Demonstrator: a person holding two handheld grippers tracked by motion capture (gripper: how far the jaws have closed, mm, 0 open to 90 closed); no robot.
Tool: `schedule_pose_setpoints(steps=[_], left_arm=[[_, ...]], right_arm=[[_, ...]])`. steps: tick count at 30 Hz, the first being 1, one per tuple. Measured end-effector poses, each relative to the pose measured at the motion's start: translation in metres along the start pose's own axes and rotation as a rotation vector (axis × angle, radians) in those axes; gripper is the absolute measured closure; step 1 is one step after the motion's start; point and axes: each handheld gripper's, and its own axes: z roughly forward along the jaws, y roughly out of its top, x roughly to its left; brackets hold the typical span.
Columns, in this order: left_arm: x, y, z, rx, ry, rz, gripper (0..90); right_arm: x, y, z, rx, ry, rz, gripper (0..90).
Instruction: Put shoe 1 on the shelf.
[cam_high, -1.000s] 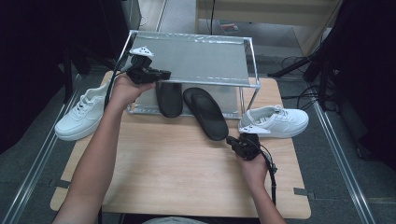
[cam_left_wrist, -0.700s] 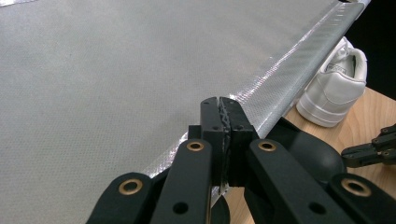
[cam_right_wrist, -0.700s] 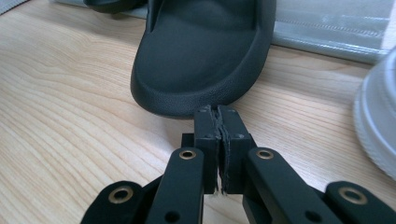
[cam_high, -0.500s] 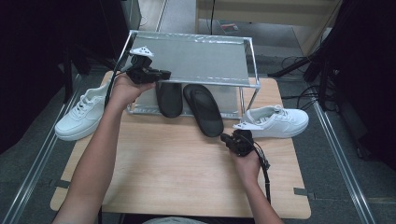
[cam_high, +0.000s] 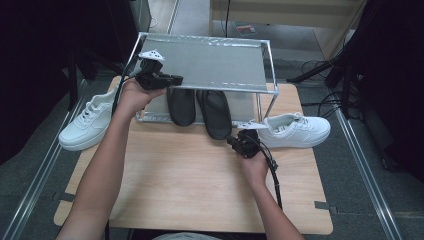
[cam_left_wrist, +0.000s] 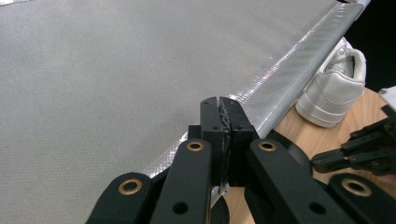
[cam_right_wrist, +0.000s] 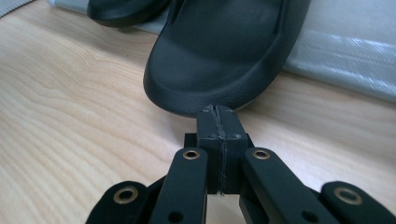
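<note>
The right gripper (cam_high: 234, 141), jaws pressed shut and empty, sits at the toe of a black slipper (cam_high: 215, 113) jutting from the rack (cam_high: 220, 64) onto the counter (cam_high: 190, 180), apparently touching. The left gripper (cam_high: 176, 79), jaws likewise closed, rests at the rack's top shelf edge.

A light wooden table (cam_high: 190, 185) stood on grey floor (cam_high: 380, 200). Metal rails (cam_high: 367, 170) flanked it. Dark furniture surrounded it.
</note>
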Motion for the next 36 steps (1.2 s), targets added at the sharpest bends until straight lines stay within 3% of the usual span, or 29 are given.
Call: schedule_pose_setpoints(steps=[20, 31, 36], left_arm=[[0.001, 0.000, 0.000, 0.001, -0.003, -0.007, 89.5], [0.001, 0.000, 0.000, 0.001, -0.001, -0.007, 88.4], [0.002, 0.001, 0.000, 0.003, -0.002, -0.034, 86.8]], right_arm=[[0.030, 0.040, 0.053, 0.052, 0.018, -0.072, 90.0], [0.038, 0.051, 0.070, 0.057, 0.028, -0.068, 90.0], [0.040, 0.052, 0.074, 0.056, 0.037, -0.083, 90.0]])
